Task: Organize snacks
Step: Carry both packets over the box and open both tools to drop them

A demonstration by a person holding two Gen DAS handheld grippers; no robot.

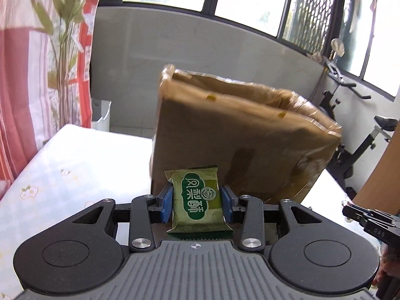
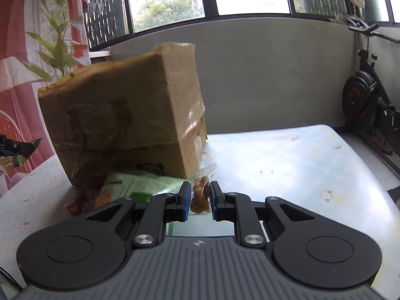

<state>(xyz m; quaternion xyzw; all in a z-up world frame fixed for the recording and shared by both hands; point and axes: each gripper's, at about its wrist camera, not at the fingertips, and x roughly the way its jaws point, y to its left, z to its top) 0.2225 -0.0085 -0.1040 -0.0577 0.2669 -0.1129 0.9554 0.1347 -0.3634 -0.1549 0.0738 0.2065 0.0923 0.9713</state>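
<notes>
Above the floral surface (image 2: 287,165), our left gripper (image 1: 197,201) has its jaws clamped on a green pastry packet (image 1: 198,202), long axis upright. Our right gripper (image 2: 198,198) pinches a clear packet of brown sweets (image 2: 200,195). The open cardboard box (image 1: 237,135) stands just ahead, nearer the left.

a pale floral tablecloth (image 2: 287,165) carries a cardboard box (image 2: 125,110) and green snack bags (image 2: 140,182) beside it.
</notes>
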